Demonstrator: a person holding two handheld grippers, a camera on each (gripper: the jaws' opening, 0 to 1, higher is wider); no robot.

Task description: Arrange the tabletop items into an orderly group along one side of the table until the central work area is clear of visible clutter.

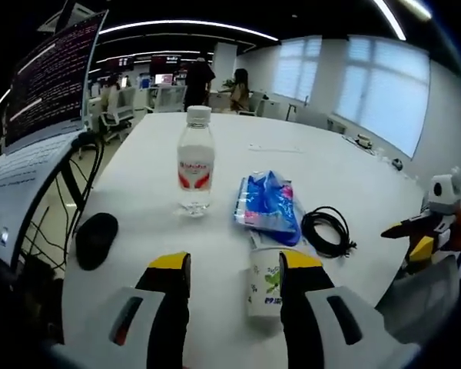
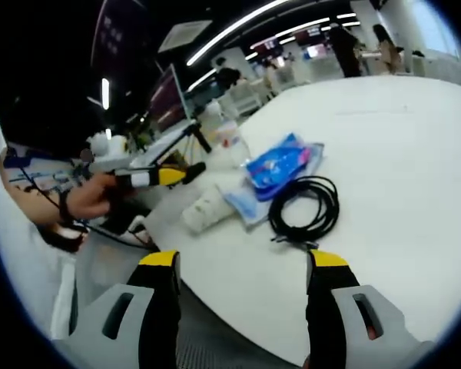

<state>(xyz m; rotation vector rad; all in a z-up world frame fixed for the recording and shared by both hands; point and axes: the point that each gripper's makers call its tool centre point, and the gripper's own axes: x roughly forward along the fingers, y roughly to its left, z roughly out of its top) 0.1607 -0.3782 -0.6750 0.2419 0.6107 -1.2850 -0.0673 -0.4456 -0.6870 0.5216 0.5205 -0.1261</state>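
White laminate forms the long oval table (image 1: 307,165), set in an open office lit by ceiling light strips, with blinded windows (image 1: 376,84) beyond its far side and a monitor (image 1: 50,77) off its edge. Taking the blue packet (image 1: 267,206) as landmark: a clear water bottle (image 1: 194,161) is stood just beside it, a coiled black cable (image 1: 328,231) is laid on its other side, and a paper cup (image 1: 265,283) is seen just nearer. The left gripper (image 1: 234,265) is held spread apart around nothing, and the right gripper (image 2: 242,265) likewise released.
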